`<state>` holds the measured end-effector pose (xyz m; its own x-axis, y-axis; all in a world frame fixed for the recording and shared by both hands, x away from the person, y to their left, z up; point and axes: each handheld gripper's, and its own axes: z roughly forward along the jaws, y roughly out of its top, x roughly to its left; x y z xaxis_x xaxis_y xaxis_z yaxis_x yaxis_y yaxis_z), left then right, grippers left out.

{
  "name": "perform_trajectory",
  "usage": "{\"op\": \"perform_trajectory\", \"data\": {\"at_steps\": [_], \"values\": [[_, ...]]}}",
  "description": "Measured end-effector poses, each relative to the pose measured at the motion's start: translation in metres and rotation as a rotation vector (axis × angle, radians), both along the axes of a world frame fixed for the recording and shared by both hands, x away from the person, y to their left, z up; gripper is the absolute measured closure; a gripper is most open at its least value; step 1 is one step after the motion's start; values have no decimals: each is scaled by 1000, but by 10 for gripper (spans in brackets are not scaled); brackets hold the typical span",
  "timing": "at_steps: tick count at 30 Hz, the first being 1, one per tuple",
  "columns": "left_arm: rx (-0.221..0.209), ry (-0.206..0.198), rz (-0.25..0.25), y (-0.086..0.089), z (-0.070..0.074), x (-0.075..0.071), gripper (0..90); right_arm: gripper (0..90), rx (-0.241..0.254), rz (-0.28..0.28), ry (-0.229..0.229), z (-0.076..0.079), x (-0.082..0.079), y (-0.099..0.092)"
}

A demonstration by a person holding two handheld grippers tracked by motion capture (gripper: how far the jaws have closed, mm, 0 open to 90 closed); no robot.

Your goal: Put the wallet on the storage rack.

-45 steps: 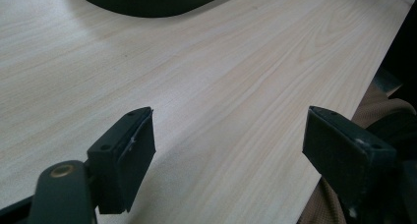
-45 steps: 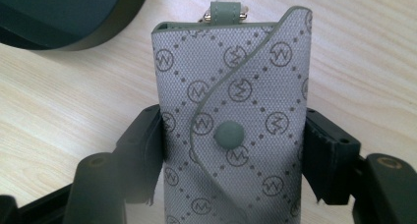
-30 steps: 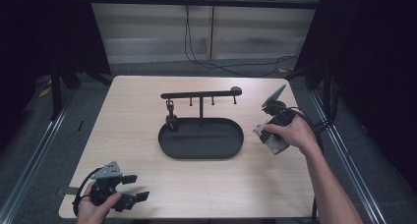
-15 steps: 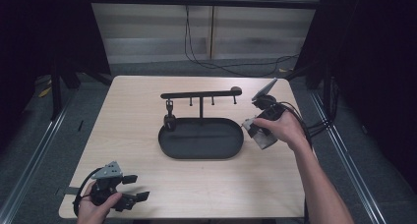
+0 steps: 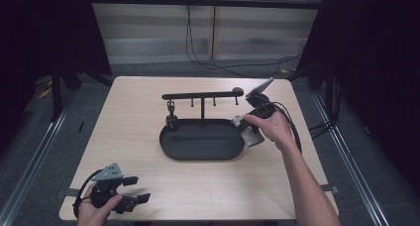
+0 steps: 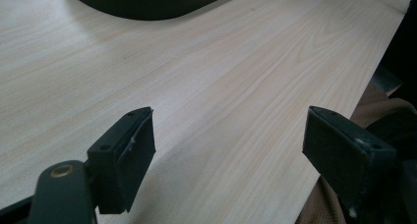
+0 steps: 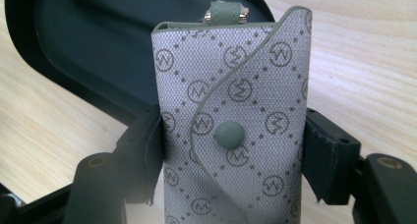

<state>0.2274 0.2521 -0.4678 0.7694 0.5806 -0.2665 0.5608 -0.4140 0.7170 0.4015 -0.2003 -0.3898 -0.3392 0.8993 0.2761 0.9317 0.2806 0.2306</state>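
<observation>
My right gripper [image 7: 231, 157] is shut on a grey monogram-patterned key pouch [image 7: 231, 101] with a snap button, its pads pressing both sides. In the high view the pouch [image 5: 254, 139] hangs at the right end of the black oval tray [image 5: 171, 151], with the right gripper [image 5: 246, 128] just over its rim. The tray's dark floor [image 7: 88, 42] lies behind the pouch. A black hook rail [image 5: 200, 94] stands at the tray's back with a small dark item [image 5: 171, 108] on its left hook. My left gripper [image 5: 132, 189] rests open at the table's front left corner, jaws [image 6: 228, 145] empty.
The light wooden table [image 5: 129, 117] stretches left of the tray. Cables [image 5: 292, 127] trail from the right gripper toward the table's right edge. The left gripper view has the tray's edge [image 6: 147, 0] at the top and the table's front edge close by at the right.
The right hand has carried the pouch leftward, from beside the tray to its right rim. The left hand and gripper have not moved.
</observation>
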Motion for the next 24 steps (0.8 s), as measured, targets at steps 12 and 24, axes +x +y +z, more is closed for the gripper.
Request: {"op": "perform_trajectory", "data": {"at_steps": [12,24], "values": [[-8,7,5,2,0,1,199,333,87,-56,-15,-19,3,6],[-5,8,4,2,-1,1,200,333,140,-100,-28,-36,6,13]]}}
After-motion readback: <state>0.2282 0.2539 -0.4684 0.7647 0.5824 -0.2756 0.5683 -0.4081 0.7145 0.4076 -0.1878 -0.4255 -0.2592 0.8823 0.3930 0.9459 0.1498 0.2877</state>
